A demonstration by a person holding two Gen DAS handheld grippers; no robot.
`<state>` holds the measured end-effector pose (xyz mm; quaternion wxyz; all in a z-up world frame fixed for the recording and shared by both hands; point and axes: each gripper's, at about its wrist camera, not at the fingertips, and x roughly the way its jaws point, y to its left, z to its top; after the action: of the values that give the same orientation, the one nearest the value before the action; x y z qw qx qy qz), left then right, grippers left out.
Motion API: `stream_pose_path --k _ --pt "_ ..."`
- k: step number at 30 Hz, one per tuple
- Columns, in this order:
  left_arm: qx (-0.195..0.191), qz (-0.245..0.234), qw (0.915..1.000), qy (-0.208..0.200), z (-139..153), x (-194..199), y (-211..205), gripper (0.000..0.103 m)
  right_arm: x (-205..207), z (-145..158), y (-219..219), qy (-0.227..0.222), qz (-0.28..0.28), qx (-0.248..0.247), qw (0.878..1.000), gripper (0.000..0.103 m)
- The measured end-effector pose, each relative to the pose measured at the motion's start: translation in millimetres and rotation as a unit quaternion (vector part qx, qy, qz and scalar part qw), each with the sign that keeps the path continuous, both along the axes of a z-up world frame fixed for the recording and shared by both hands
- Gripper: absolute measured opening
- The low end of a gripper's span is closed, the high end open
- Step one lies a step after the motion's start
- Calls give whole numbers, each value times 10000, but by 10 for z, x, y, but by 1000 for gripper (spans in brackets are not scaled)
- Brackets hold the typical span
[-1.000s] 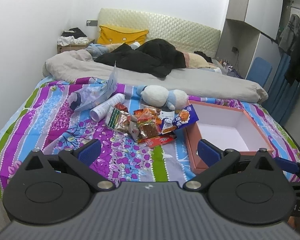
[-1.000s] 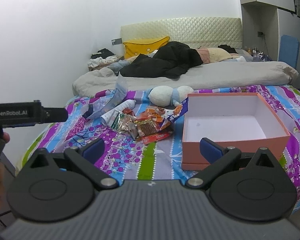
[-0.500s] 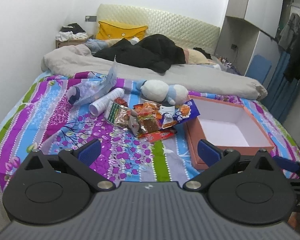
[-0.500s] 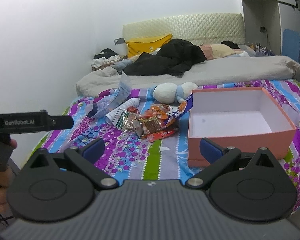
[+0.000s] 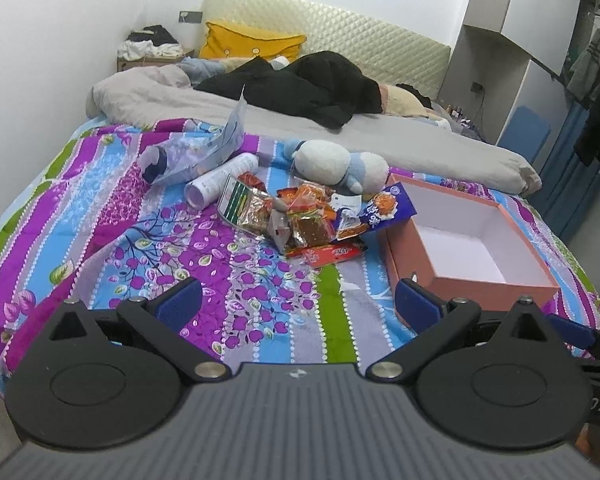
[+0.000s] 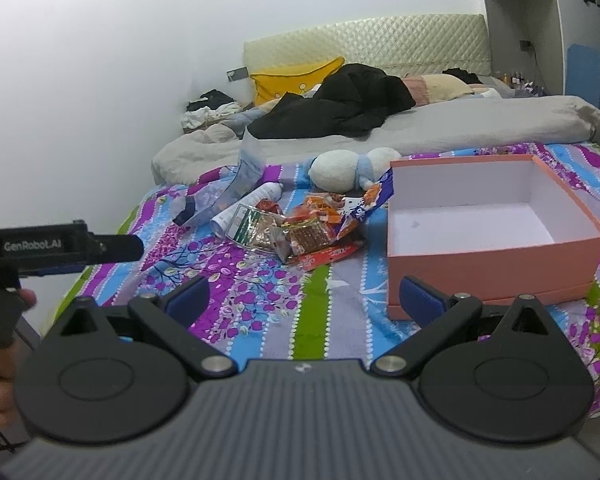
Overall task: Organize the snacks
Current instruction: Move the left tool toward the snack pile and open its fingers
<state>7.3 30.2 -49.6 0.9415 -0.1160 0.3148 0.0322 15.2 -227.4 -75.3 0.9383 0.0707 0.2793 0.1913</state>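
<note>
A pile of snack packets (image 5: pixel 300 220) (image 6: pixel 296 232) lies on the striped bedspread, with a purple packet (image 5: pixel 388 208) leaning against an open, empty pink box (image 5: pixel 412 248) (image 6: pixel 488 260) to its right. My left gripper (image 5: pixel 298 306) is open and empty, hovering over the bed's near edge, short of the pile. My right gripper (image 6: pixel 304 300) is open and empty, also short of the pile, its right finger near the box's front corner. The left gripper's body (image 6: pixel 60 244) shows at the left of the right wrist view.
A white plush toy (image 5: pixel 336 164) lies behind the snacks. A white tube (image 5: pixel 220 180) and a clear plastic bag (image 5: pixel 196 152) lie left of the pile. Grey duvet, black clothes (image 5: pixel 308 88) and a yellow pillow (image 5: pixel 252 42) lie farther back. Wall on the left, wardrobe on the right.
Both grippers have moved forward towards the bed, so the snacks and box appear closer. Both remain open and empty.
</note>
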Motion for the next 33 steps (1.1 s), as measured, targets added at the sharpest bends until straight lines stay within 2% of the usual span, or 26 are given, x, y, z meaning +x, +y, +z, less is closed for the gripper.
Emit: stream_pose_path --k 4,8,16,22,25,29,31,33 --pt "2 -15 10000 72 -112 72 38 103 -8 -54 51 -51 -10 -24 10000 103" --pt "135 -235 9995 148 -250 239 15 103 45 -130 83 -27 20 -51 10000 103" --pt "268 -397 9987 171 -460 591 73 103 334 -274 241 -34 -15 -221 9997 102" --pt "323 -274 9988 226 -628 862 267 103 525 -417 353 -110 -26 -79 9999 102" --pt "273 -237 9987 350 -778 1016 393 103 636 -525 492 -130 118 -364 9992 98" --pt "171 -135 9986 478 -992 1257 562 103 825 -703 668 -145 441 -446 9979 97" --pt "148 -107 9987 481 -1097 1376 629 103 938 -792 751 -149 560 -518 9970 89" --pt "162 -34 9987 479 -1209 1507 693 103 1074 -881 826 -127 634 -557 9964 86"
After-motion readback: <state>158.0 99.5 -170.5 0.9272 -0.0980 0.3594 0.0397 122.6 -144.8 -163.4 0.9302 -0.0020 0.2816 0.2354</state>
